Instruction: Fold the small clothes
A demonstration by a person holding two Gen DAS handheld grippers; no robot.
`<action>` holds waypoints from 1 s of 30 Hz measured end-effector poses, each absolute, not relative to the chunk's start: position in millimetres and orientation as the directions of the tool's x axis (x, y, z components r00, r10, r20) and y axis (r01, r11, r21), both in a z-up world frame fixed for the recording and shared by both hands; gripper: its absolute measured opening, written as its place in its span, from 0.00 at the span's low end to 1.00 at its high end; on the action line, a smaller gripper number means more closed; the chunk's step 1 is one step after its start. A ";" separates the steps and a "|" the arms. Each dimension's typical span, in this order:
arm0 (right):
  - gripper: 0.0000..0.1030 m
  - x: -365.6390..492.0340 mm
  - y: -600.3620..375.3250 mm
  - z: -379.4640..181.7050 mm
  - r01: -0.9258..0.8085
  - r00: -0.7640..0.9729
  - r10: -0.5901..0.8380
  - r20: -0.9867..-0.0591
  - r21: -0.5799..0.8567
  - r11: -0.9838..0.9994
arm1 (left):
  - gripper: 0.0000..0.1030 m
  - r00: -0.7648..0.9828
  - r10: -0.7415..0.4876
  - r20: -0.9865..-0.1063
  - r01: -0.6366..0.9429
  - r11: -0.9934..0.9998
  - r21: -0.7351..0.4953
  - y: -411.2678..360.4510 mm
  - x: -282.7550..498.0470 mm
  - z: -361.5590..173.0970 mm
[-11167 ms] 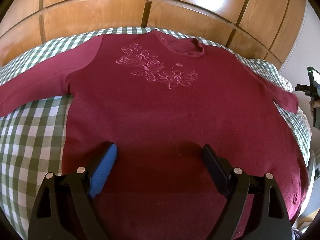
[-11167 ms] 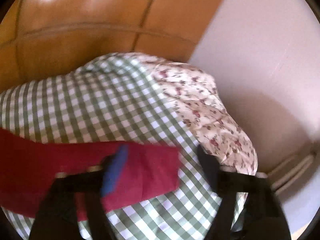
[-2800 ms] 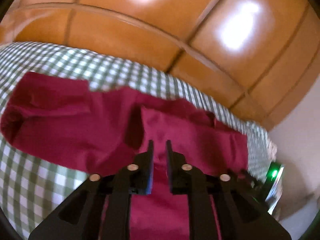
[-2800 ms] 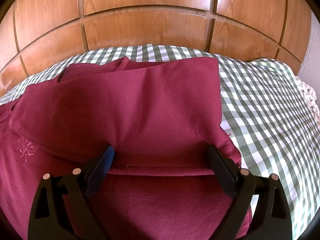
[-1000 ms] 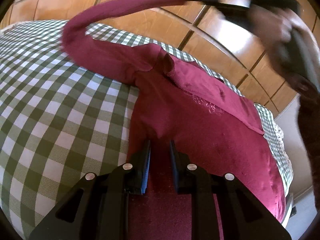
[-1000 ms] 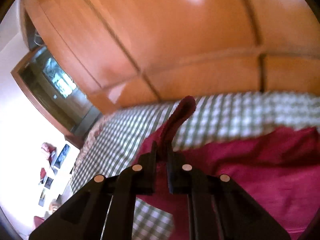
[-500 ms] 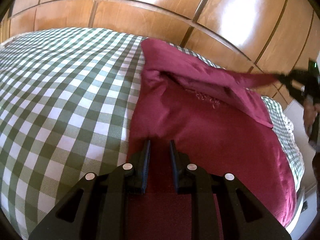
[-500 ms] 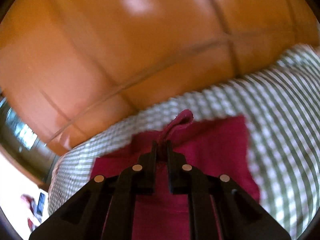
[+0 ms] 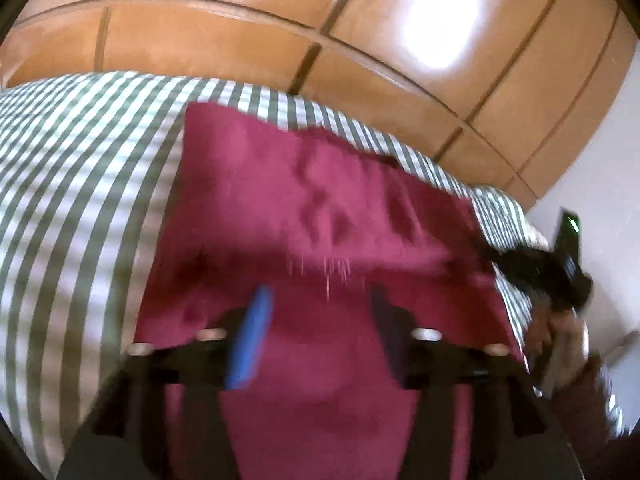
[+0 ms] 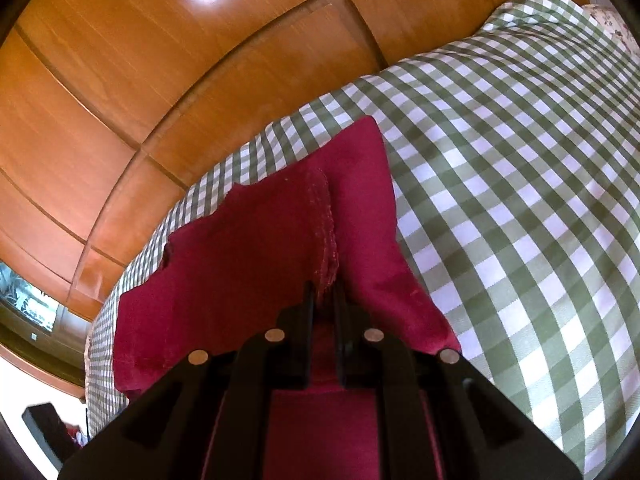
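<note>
A dark red sweater (image 9: 320, 208) lies folded on a green-and-white checked bed cover (image 9: 80, 160). My left gripper (image 9: 320, 308) hovers over its near part, blurred. Its jaws are opening, with only flat fabric below the gap and the pads pressing on nothing. In the right wrist view my right gripper (image 10: 324, 296) is shut on the sweater's sleeve cuff (image 10: 326, 240), which lies low across the folded sweater (image 10: 248, 248). The right gripper (image 9: 496, 258) also shows at the sweater's right edge in the left wrist view, with a hand (image 9: 560, 332) behind it.
Glossy wooden wall panels (image 9: 240, 40) rise right behind the bed. The checked cover (image 10: 520, 200) spreads wide to the right of the sweater. A flowered cloth (image 10: 616, 24) lies at the far right corner. A white wall (image 9: 600, 200) stands to the right.
My left gripper's jaws have parted and let go of the sweater's edge. My right gripper has carried the sleeve across and down onto the sweater's body.
</note>
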State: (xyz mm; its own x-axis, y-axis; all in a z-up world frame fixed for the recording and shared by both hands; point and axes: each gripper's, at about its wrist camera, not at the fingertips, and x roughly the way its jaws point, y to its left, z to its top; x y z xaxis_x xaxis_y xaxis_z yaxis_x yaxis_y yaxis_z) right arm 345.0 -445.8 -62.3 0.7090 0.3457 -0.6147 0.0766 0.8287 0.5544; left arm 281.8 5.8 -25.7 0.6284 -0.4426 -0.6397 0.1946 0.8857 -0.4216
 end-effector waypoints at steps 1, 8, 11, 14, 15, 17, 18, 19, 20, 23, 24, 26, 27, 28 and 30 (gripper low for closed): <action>0.07 346.1 -444.7 -60.2 0.075 0.712 0.343 -0.613 0.551 0.831 | 0.54 0.636 -0.436 -0.636 0.177 0.885 -0.430 6.8 292.9 -26.1; 0.00 344.4 -443.7 -79.9 0.111 0.683 0.278 -0.675 0.472 0.874 | 0.48 0.667 -0.372 -0.646 -0.139 0.789 -0.598 75.2 330.0 -57.1; 0.00 342.3 -445.4 -80.7 0.108 0.691 0.297 -0.659 0.500 0.859 | 0.48 0.659 -0.342 -0.670 -0.097 0.845 -0.526 70.6 306.6 -57.9; 0.05 333.1 -452.9 -76.7 0.104 0.704 0.364 -0.610 0.595 0.797 | 0.48 0.653 -0.338 -0.678 -0.039 0.879 -0.476 62.0 292.8 -55.6; 0.11 330.9 -453.5 -74.7 0.100 0.708 0.374 -0.600 0.609 0.787 | 0.48 0.652 -0.338 -0.679 -0.027 0.885 -0.465 60.5 289.5 -55.1; 0.27 322.6 -453.7 -68.1 0.083 0.719 0.394 -0.573 0.633 0.769 | 0.48 0.649 -0.336 -0.683 -0.012 0.893 -0.451 59.3 284.2 -53.7; 0.33 321.0 -452.5 -64.5 0.082 0.723 0.395 -0.567 0.637 0.766 | 0.48 0.649 -0.337 -0.682 -0.008 0.894 -0.449 58.4 284.7 -52.6; 0.36 319.2 -451.7 -61.8 0.076 0.727 0.401 -0.557 0.646 0.759 | 0.48 0.651 -0.337 -0.680 -0.003 0.895 -0.446 57.6 281.8 -50.6; 0.36 319.3 -450.3 -59.9 0.071 0.729 0.408 -0.549 0.654 0.753 | 0.48 0.654 -0.332 -0.680 0.003 0.900 -0.436 57.6 278.9 -49.0; 0.36 328.1 -438.8 -60.1 0.056 0.705 0.433 -0.561 0.653 0.755 | 0.48 0.649 -0.310 -0.695 0.007 0.916 -0.402 57.8 272.8 -47.1; 0.36 334.5 -430.4 -62.8 0.049 0.684 0.441 -0.581 0.640 0.767 | 0.48 0.644 -0.309 -0.700 0.007 0.917 -0.398 58.0 271.9 -48.0; 0.36 345.3 -412.3 -68.5 0.040 0.642 0.426 -0.637 0.583 0.812 | 0.48 0.633 -0.302 -0.712 0.003 0.922 -0.388 58.7 269.5 -50.9; 0.35 348.4 -403.8 -70.5 0.040 0.636 0.392 -0.664 0.536 0.843 | 0.48 0.631 -0.301 -0.715 0.005 0.923 -0.384 58.5 267.4 -52.3; 0.30 349.6 -394.4 -68.6 0.034 0.641 0.342 -0.687 0.470 0.882 | 0.48 0.630 -0.300 -0.716 0.008 0.925 -0.380 58.3 265.5 -52.7; 0.11 348.7 -388.9 -59.8 0.016 0.648 0.317 -0.692 0.429 0.903 | 0.48 0.630 -0.290 -0.721 0.022 0.934 -0.356 55.9 259.7 -52.8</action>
